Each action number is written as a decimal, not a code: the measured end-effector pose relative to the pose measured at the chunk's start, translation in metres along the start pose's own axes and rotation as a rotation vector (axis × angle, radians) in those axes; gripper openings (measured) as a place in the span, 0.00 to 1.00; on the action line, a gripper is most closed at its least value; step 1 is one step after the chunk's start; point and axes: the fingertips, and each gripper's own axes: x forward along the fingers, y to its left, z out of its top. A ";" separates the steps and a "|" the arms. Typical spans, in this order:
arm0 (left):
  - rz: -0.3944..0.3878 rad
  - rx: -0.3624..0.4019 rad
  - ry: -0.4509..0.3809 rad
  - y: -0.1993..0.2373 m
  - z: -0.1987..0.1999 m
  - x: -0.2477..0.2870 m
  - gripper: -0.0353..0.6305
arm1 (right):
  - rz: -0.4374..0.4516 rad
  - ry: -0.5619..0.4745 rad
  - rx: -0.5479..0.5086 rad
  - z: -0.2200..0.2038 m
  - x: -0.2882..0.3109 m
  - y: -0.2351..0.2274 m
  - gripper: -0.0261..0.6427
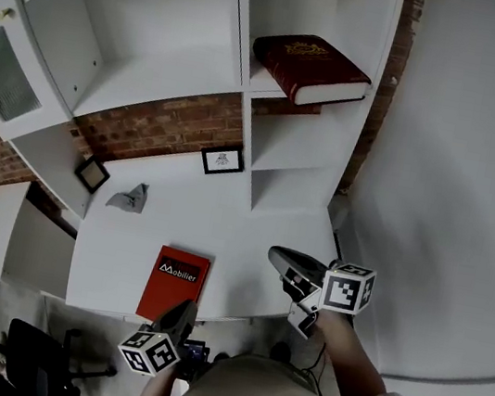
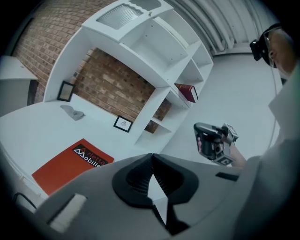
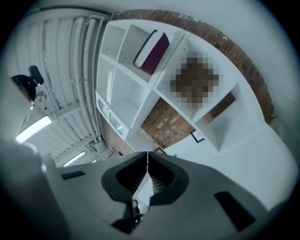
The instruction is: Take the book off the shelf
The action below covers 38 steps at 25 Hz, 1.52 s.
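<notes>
Hard to read first: the gold emblem on the book (image 1: 311,70) cover is too small to make out. In the head view the left gripper (image 1: 185,308) is partly cut off behind my torso at the bottom edge. In the left gripper view its own body covers the near end of the red catalogue (image 2: 70,164), so the white title is clipped.

The book is dark maroon and thick, with pale page edges. It lies flat in a right-column compartment of the white shelf unit (image 1: 245,13), with its near corner poking past the shelf front. Neither gripper touches it; both are well apart from it, down by the white desk (image 1: 224,226).

Left gripper's jaws are fully together with nothing between them. Right gripper (image 1: 280,260) is the same: pressed tip to tip and empty, out past the desk's right edge.
</notes>
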 end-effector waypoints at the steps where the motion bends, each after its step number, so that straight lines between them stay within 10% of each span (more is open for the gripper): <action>1: 0.010 0.008 0.001 -0.004 -0.001 0.004 0.06 | 0.015 -0.030 0.004 0.016 -0.003 0.000 0.05; 13: 0.017 0.064 0.002 -0.051 -0.001 0.050 0.06 | 0.100 -0.137 0.089 0.121 -0.015 -0.017 0.05; 17: 0.014 0.071 0.010 -0.053 -0.002 0.053 0.06 | 0.118 -0.213 0.171 0.161 -0.016 -0.021 0.40; 26: -0.014 0.061 0.037 -0.038 -0.003 0.051 0.06 | 0.154 -0.484 0.276 0.275 -0.016 -0.008 0.49; 38: -0.097 0.065 0.060 -0.015 0.007 0.044 0.06 | -0.025 -0.569 0.233 0.320 0.015 0.000 0.52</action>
